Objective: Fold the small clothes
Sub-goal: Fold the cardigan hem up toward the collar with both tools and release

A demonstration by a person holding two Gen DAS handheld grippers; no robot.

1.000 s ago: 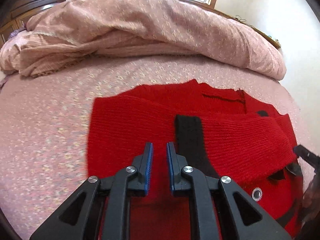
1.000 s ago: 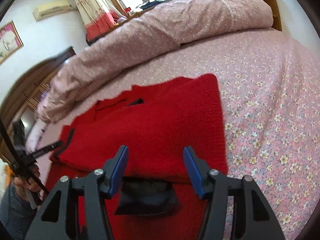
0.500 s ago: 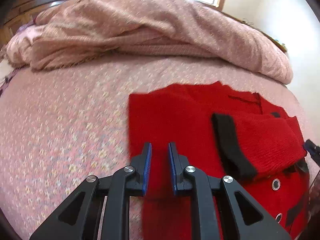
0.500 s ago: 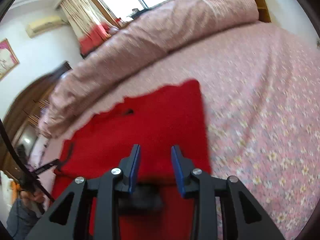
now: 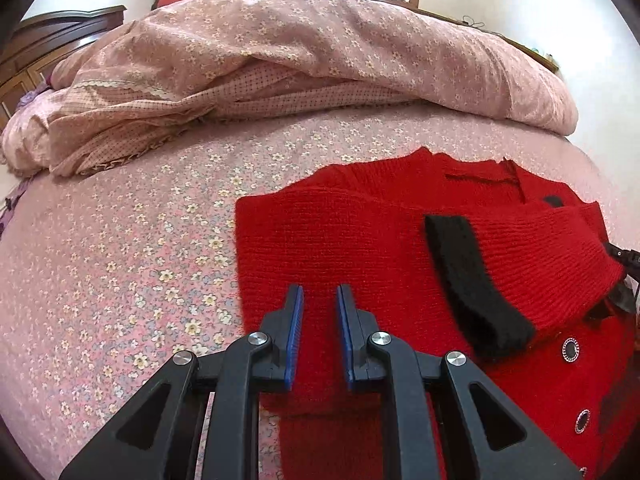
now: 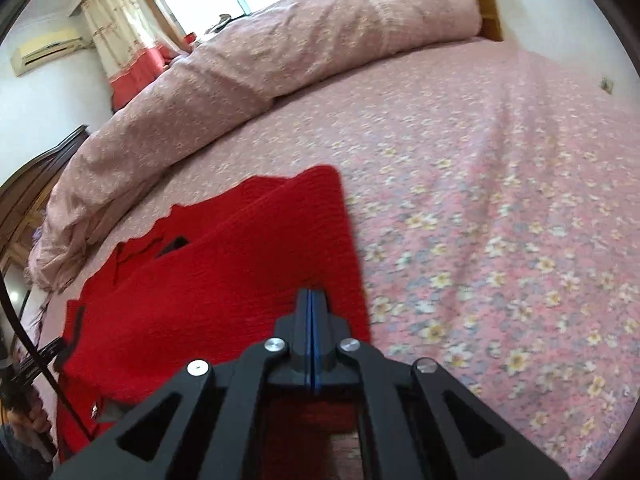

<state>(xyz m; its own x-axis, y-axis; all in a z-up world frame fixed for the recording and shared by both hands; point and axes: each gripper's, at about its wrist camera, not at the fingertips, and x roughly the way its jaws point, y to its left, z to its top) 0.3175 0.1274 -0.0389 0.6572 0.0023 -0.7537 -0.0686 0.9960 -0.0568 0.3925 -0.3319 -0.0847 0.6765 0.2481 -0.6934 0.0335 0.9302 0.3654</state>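
Red knit cardigan (image 5: 360,248) lay flat on the bed (image 5: 120,260), near its foot edge, with a rolled quilt (image 5: 320,52) well apart behind it. 1 sleeve was already folded across the front, its black cuff (image 5: 472,284) lying on the red body; metal-ringed buttons (image 5: 570,350) showed beside the cuff. Judgement on handling: soft, light, limp knit; it should drape and sag from any pinch point, cling a little to the floral sheet, and stretch if pulled hard. The fuzzy yarn looks grippy, not slippery. Best hold is probably a doubled edge or a hem corner, taking all layers together, clear of the buttons. Left gripper (image 5: 318,336) pointed steeply down over the cardigan's left portion, fingers a narrow gap apart with nothing between them, only cloth visible below. Whether the tips touched the knit could not be told. Right gripper (image 6: 314,336) also pitched down, over the right side edge of the cardigan; its fingers had just been closing and stood fully together, blue pads meeting. No cloth could be seen between the pads, so a pinch on the edge could not be confirmed.
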